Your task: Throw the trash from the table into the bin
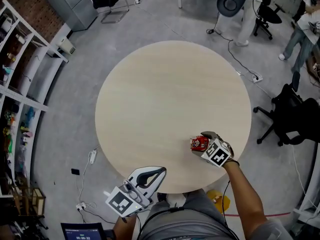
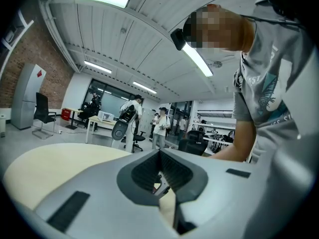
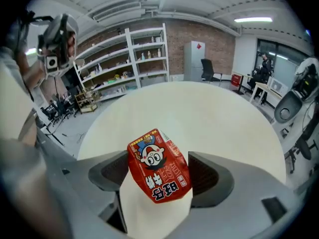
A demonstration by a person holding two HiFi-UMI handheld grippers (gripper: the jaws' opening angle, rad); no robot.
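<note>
Right tongs (image 1: 204, 140) angled down onto the near-right part of the round surface (image 1: 170, 89), jaws set wide because the red snack packet (image 3: 158, 164) is taken across its full width. In the right gripper view the packet fills the gap, and both pads appear to press its side edges. It stands tilted between them, printed face to the camera, lower end toward the throat of the jaws. This reads as a grip rather than a straddle. Judgement: the pick-up step is in hand and the carry to the bin is still to do. No bin can be identified in these views. Left tongs (image 1: 159, 173) are held level at the near edge of the surface, well apart from the packet, tips together on nothing. They are probably parked there to keep out of the way. Rest of the surface is bare.
</note>
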